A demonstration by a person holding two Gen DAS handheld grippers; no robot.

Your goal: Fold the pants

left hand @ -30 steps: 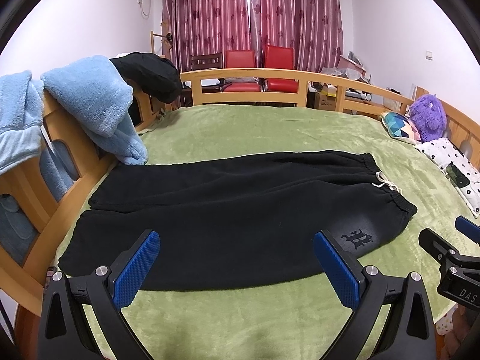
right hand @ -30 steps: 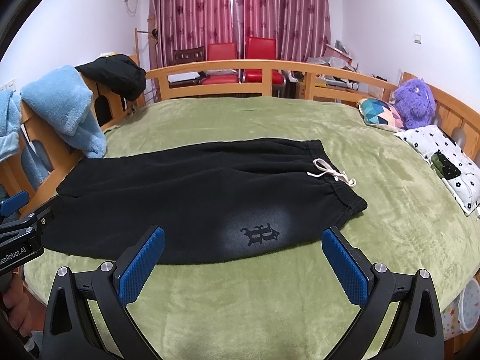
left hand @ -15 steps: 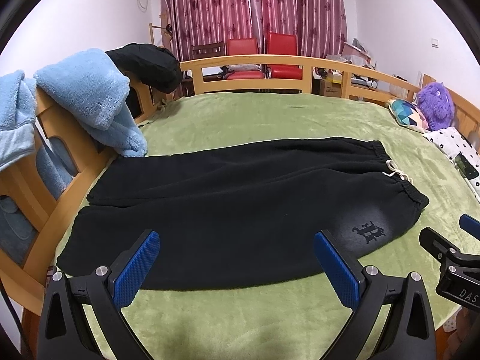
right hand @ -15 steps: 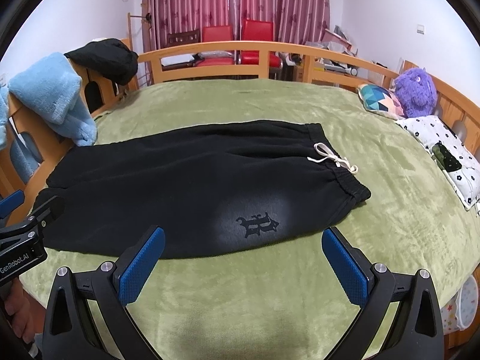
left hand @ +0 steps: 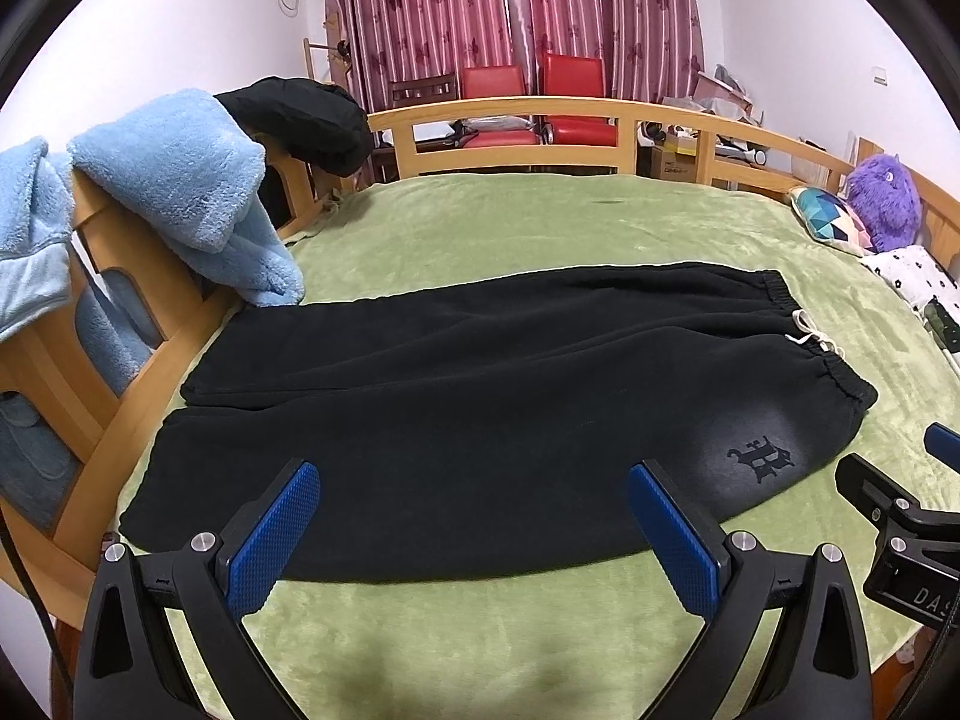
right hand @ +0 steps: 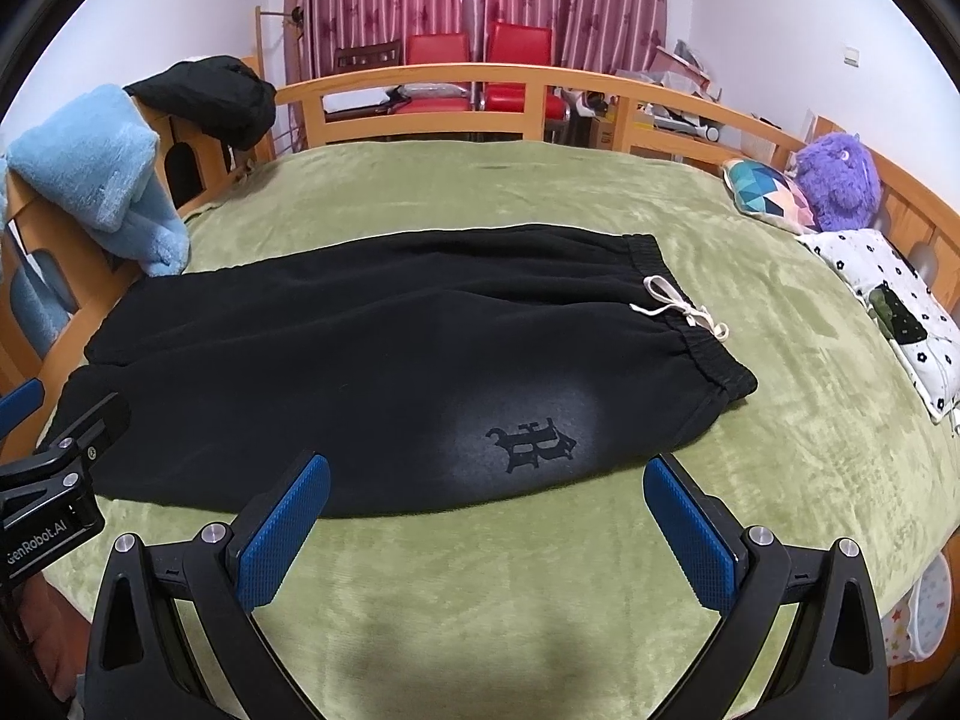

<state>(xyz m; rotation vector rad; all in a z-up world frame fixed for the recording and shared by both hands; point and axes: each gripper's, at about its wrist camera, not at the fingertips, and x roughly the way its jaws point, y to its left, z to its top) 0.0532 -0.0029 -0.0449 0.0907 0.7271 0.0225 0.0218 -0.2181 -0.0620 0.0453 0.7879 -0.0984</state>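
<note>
1. Left wrist view: left gripper [left hand: 474, 531] spread wide, nothing between the blue pads [left hand: 273, 540]; it hangs over the near edge of the black pants [left hand: 468, 396], toward the leg-cuff end, not touching cloth.
2. Right gripper [right hand: 486, 525] likewise wide open and empty, over the near edge of the pants just in front of the gothic logo [right hand: 531, 444], toward the waist end.
3. Each gripper shows at the margin of the other's view; the two sit side by side along the near hem of the pants.
4. Pants lie flat and full length on the green blanket [right hand: 540, 588], legs side by side, cuffs toward the blue fleece [left hand: 180, 192], waistband [right hand: 690, 324] with white drawstring [right hand: 684, 309] toward the purple plush [right hand: 837, 180].
5. Handling, as a judgement: thick fleece-type fabric, soft and limp, fairly heavy for a garment, not slippery, not fragile. It will sag and drag on the plush blanket if lifted at one point only.
6. Where to grip, as a judgement: near long edge of the pants, one pinch close to the near cuff [left hand: 156, 498], one close to the near waistband corner [right hand: 726, 387], pinching all of the cloth at the edge, then carry it over onto the far leg.
7. Risk: catching blanket pile along with the hem; drawstring may trail out of the fold.
</note>
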